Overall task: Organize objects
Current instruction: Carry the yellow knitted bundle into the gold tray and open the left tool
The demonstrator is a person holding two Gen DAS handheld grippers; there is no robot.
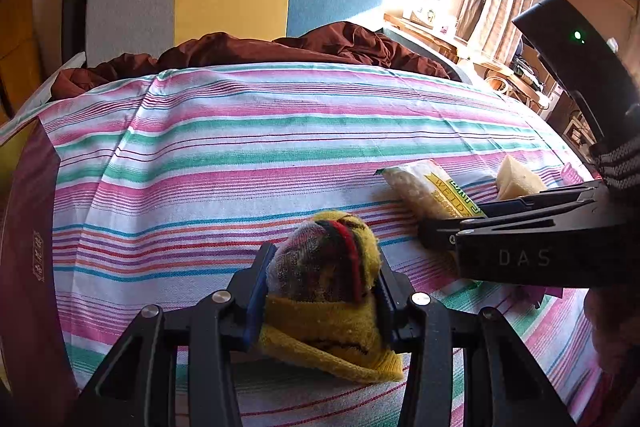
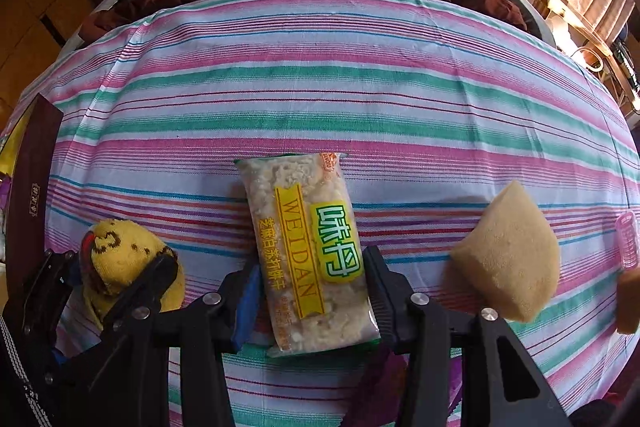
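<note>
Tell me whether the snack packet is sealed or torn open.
Sealed, as far as visible: the snack packet lies flat, full, top edge intact; its lower end is partly hidden.

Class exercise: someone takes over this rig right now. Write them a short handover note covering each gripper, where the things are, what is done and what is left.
Left gripper: shut on the yellow sock, low over the striped cloth.
Right gripper: fingers closed on the cracker packet, which lies on the cloth.
Sponge: loose on the cloth, right of the packet. A pink item shows at the right edge.
Done: both grasps made.
Left: nothing looks sorted yet; place the sock and packet, then the sponge.
</note>
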